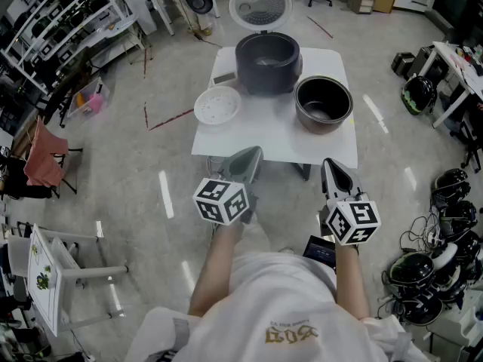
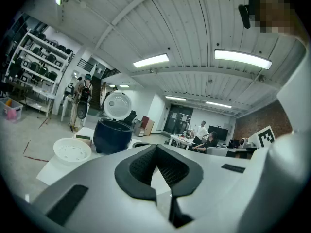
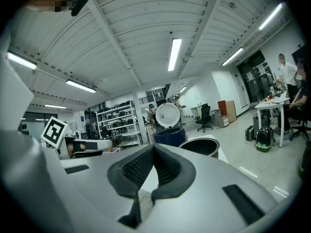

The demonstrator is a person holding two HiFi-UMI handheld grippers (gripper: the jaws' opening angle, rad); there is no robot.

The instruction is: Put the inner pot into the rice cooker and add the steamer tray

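Standing at the far side of the white desk (image 1: 264, 138), the dark rice cooker (image 1: 267, 62) has its round white lid (image 1: 260, 4) swung up and open behind it. The inner pot (image 1: 323, 104), dark and round, sits upright on the desk just beside the cooker, to its right and a little nearer the person, so it is outside the cooker. The steamer tray (image 1: 217, 105), a white perforated dish, lies on the left part of the desk, near the cooker but apart from it. A small flat box (image 1: 224, 78) rests at the cooker's left side, beyond the tray.

Both tongs are held on the person's side of the desk, pointing toward it. The left tongs (image 1: 249, 157) aim at the near edge below the tray, and the right tongs (image 1: 332, 168) aim below the pot. Each carries its marker cube, left (image 1: 221, 200) and right (image 1: 353, 221).

From the left gripper view, the left tongs (image 2: 156, 147) have their jaws pressed together with nothing between them. The cooker (image 2: 112, 136) and the tray (image 2: 72, 151) show beyond them. The right gripper view shows the right tongs (image 3: 153, 147) closed and empty too, with the pot (image 3: 199, 146) and the cooker (image 3: 170, 135) ahead.

Metal shelves (image 1: 60, 13) stand along the room's left side.
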